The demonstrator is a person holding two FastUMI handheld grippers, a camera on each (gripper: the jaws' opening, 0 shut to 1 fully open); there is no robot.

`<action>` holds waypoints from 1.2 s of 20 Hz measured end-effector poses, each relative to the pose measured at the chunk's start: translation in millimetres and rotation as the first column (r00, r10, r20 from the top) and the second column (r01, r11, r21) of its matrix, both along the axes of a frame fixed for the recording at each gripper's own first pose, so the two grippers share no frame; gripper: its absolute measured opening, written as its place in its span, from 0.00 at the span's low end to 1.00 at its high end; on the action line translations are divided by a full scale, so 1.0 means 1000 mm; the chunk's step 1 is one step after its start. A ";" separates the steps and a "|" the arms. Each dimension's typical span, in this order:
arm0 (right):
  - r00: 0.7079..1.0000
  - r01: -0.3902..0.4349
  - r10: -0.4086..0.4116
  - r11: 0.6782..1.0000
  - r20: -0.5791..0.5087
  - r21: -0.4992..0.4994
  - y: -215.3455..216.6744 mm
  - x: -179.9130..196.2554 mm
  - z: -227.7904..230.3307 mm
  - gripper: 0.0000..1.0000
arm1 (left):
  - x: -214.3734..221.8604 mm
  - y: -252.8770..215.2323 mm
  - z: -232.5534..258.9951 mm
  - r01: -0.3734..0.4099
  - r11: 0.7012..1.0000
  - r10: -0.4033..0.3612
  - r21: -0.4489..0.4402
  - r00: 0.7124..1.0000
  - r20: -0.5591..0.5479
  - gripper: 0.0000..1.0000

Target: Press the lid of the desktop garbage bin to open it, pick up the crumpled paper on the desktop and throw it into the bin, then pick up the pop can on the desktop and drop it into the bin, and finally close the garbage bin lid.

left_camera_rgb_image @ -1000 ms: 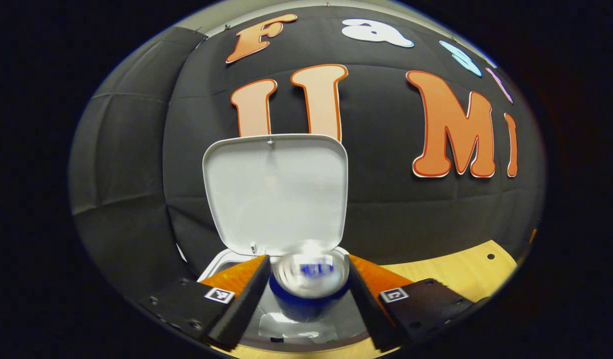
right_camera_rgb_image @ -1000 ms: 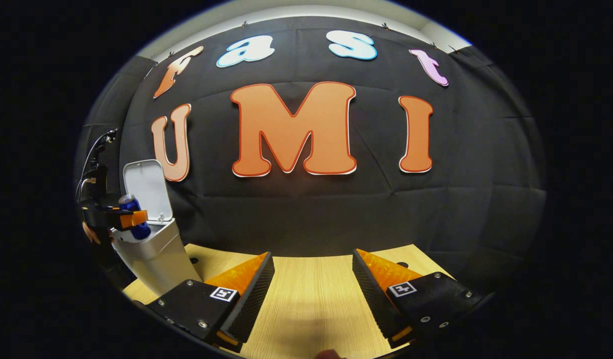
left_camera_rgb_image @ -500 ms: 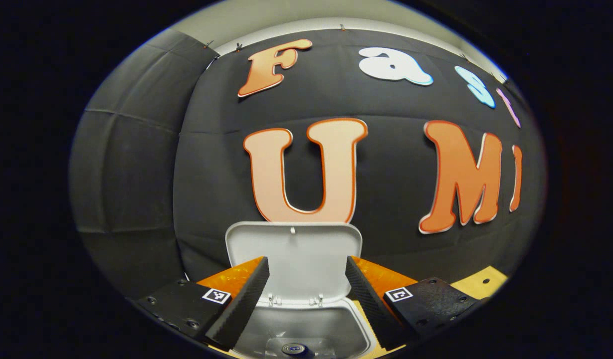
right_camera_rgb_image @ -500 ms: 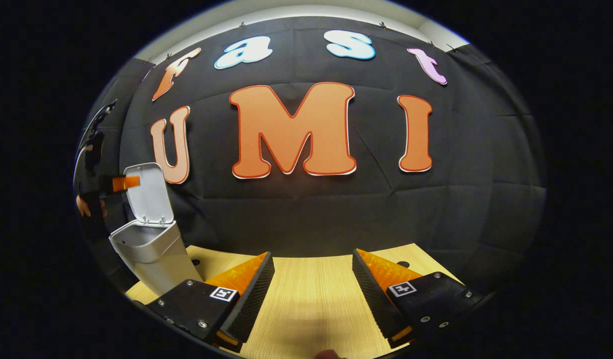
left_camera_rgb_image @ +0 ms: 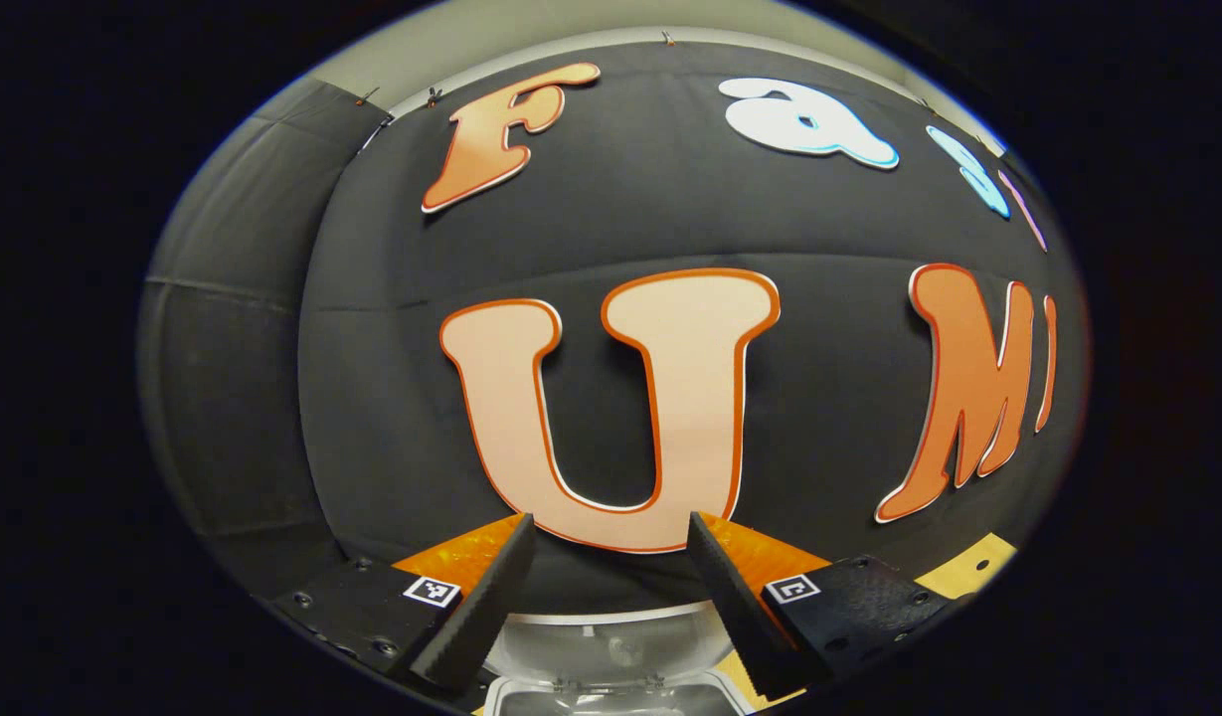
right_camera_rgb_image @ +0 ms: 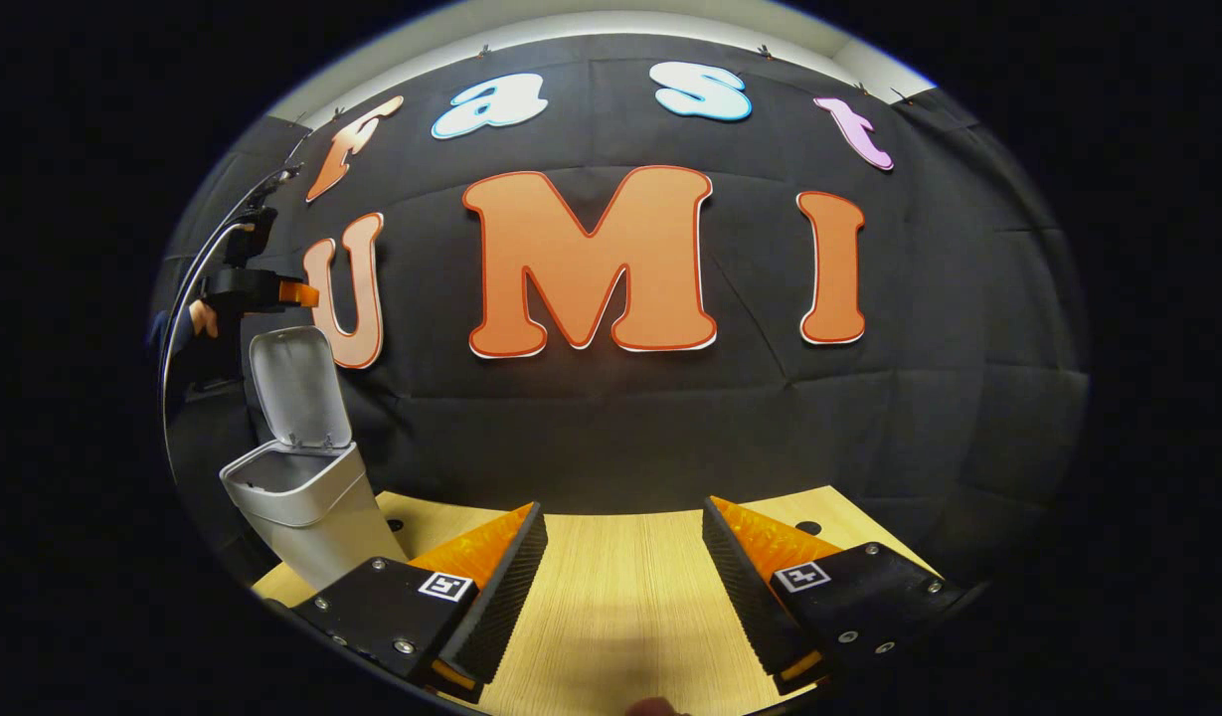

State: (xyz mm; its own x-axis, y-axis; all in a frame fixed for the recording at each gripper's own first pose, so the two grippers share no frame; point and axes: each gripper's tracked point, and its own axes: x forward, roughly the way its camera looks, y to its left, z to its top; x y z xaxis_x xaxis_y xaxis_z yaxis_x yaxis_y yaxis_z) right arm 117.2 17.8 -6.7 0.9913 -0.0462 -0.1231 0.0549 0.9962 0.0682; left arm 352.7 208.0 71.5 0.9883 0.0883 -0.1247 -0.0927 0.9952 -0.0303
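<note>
Two steps left: none for the can, only the lid closing, judging by the bare table (right_camera_rgb_image: 611, 587) and the raised lid.
Bin: garbage bin (right_camera_rgb_image: 307, 502) at the table's left rear, near the booth wall, mouth open.
Lid: lid (right_camera_rgb_image: 297, 388) upright on its rear hinge, inner face toward the front; top edge seen just below the left hand-held gripper's fingers (left_camera_rgb_image: 611, 636).
Left hand-held gripper: left hand-held gripper (left_camera_rgb_image: 601, 597) empty, fingers spread apart, raised above the lid's top edge; also seen from the side (right_camera_rgb_image: 258, 290).
Right hand-held gripper: right hand-held gripper (right_camera_rgb_image: 620, 587) empty, fingers apart, low over the table, well apart from the bin.
Paper and can: cannot tell from these views whether inside; none lying on the table.
How to close: reach past the lid's top edge, bring one finger behind it, push forward and down along the hinge arc; finish with a press near the front edge until latched. Slow, or the light bin may tip or slide.
Change vs 1 s ago: can was between the left fingers over the bin mouth; now gone from them, gripper higher, lid sunk lower in the left gripper view.
Right side: unchanged.
</note>
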 end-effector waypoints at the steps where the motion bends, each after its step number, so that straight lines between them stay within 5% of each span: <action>1: 1.000 0.005 -0.005 1.000 0.000 -0.001 -0.003 0.000 0.000 0.94 | 0.000 -0.001 -0.008 0.002 1.000 -0.002 -0.009 1.000 -0.020 0.95; 11: 1.000 0.003 -0.003 1.000 -0.023 -0.008 -0.007 0.001 -0.014 0.94 | -0.058 -0.006 -0.028 0.013 0.988 -0.024 -0.152 0.997 -0.071 0.94; 15: 0.999 -0.013 0.013 1.000 -0.037 0.001 -0.002 0.000 -0.022 0.94 | -0.113 -0.019 -0.046 0.021 0.992 -0.025 -0.122 0.999 -0.033 0.94; 18: 0.998 -0.021 0.022 1.000 -0.054 0.008 0.002 -0.001 -0.032 0.94 | -0.148 -0.034 -0.074 0.030 0.997 -0.032 -0.071 0.999 -0.031 0.94; 24: 0.997 -0.057 0.056 0.998 -0.059 -0.006 0.017 -0.002 -0.037 0.94 | -0.192 -0.039 -0.170 -0.011 0.990 -0.009 -0.138 0.989 -0.146 0.94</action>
State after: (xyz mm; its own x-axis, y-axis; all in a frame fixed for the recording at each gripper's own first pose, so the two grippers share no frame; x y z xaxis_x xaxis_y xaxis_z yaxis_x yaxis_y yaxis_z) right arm 115.4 34.9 -43.2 0.9835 0.0084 -0.1808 0.0023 0.9983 0.0589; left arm 161.1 168.8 -98.7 0.9585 0.0608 -0.2786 -0.1070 0.9823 -0.1538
